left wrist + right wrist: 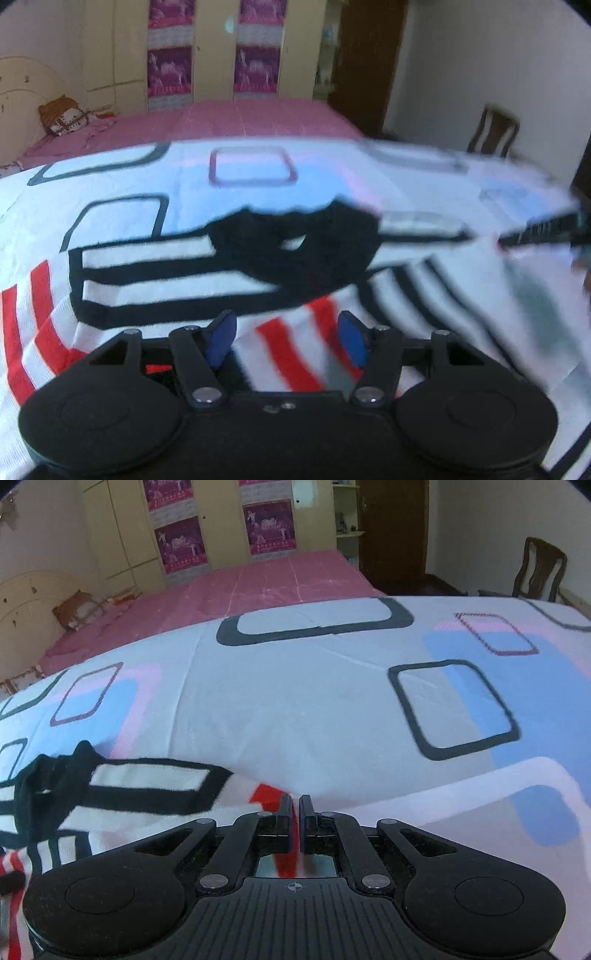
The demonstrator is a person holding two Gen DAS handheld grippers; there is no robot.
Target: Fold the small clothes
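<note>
Striped garment (155,266) spread on patterned bed sheet (295,701), left gripper (288,341) fingers parted over it, gripping nothing, right gripper (294,821) fingers pinching its red-striped edge

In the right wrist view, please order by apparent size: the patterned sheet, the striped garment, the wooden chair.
1. Patterned sheet, fills most of the frame.
2. Striped garment, at lower left.
3. Wooden chair, smallest, but it stands far back, so nearness makes this unsure.

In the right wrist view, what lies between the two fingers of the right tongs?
A red-striped part of the striped garment is pinched between the closed fingers of the right tongs; the right wrist view shows it.
</note>
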